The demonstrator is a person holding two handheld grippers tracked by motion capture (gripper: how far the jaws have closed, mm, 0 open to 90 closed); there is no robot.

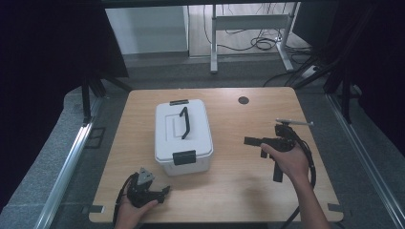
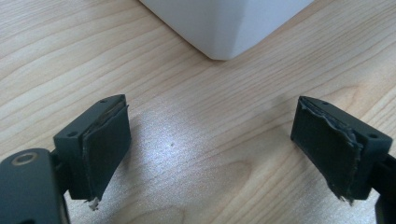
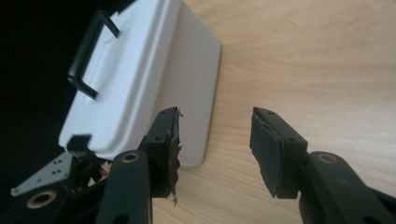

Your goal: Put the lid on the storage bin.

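Wooden desk [image 1: 229, 191]: one white latched storage box [image 1: 183, 136], two grippers, left gripper [image 1: 165, 192] and right gripper [image 1: 249, 140], fingers apart, empty.

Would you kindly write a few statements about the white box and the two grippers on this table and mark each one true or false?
1. The white box has its lid on, with a black latch at the near end. True.
2. The left gripper is clamped on the box's black handle. False: its jaws stand open over bare table, short of the box's corner.
3. The right gripper is open and holds nothing. True.
4. The box lies tipped on its side. False: it stands upright, handle on top.
5. Both grippers are on the same side of the box. False: in the high view the left one is at the near left corner, the right one to the right.
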